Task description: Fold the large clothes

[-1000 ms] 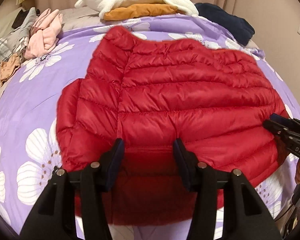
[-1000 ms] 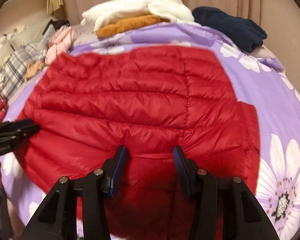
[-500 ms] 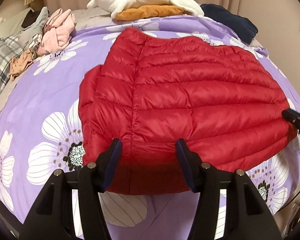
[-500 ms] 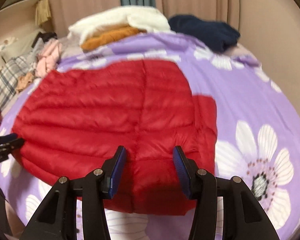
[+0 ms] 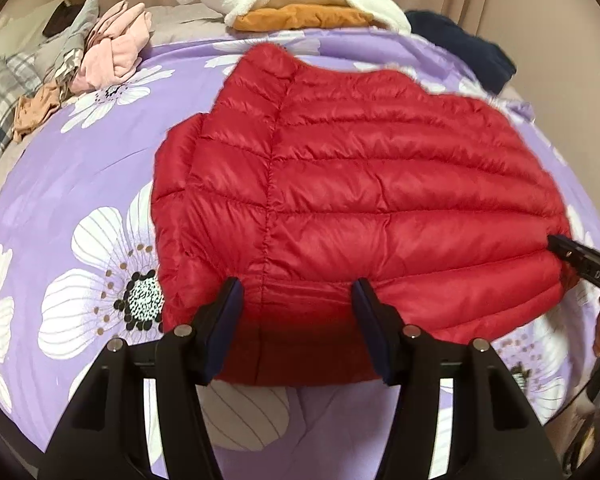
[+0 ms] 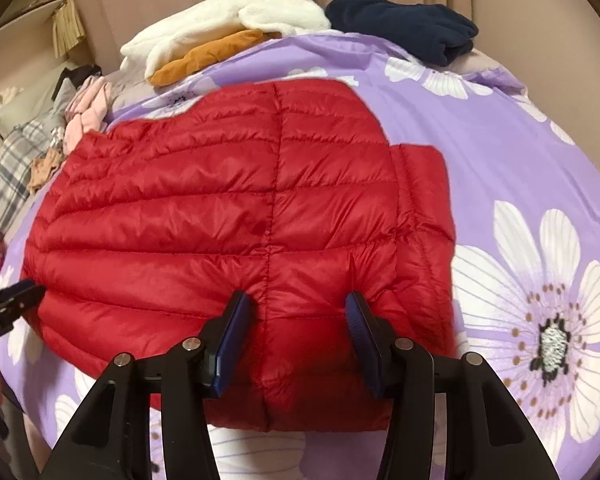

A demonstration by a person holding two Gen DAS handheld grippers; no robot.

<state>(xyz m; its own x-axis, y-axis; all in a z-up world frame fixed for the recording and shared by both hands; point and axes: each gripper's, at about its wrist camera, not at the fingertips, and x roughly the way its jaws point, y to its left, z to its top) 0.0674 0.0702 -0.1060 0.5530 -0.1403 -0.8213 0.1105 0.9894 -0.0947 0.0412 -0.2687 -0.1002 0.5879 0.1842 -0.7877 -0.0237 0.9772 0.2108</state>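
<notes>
Both claws, left claw [image 5: 296, 312] and right claw [image 6: 296, 316], sit half-open over the red puffer jacket's [image 5: 380, 200] near edge on the bed [image 5: 80, 168], gripping nothing, probably lining up the next fold.

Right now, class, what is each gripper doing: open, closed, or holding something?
Left gripper: jaws apart, red puffer jacket lying between them; a grip cannot be told.
Right gripper: jaws apart over the jacket's near edge; a grip cannot be told.
</notes>
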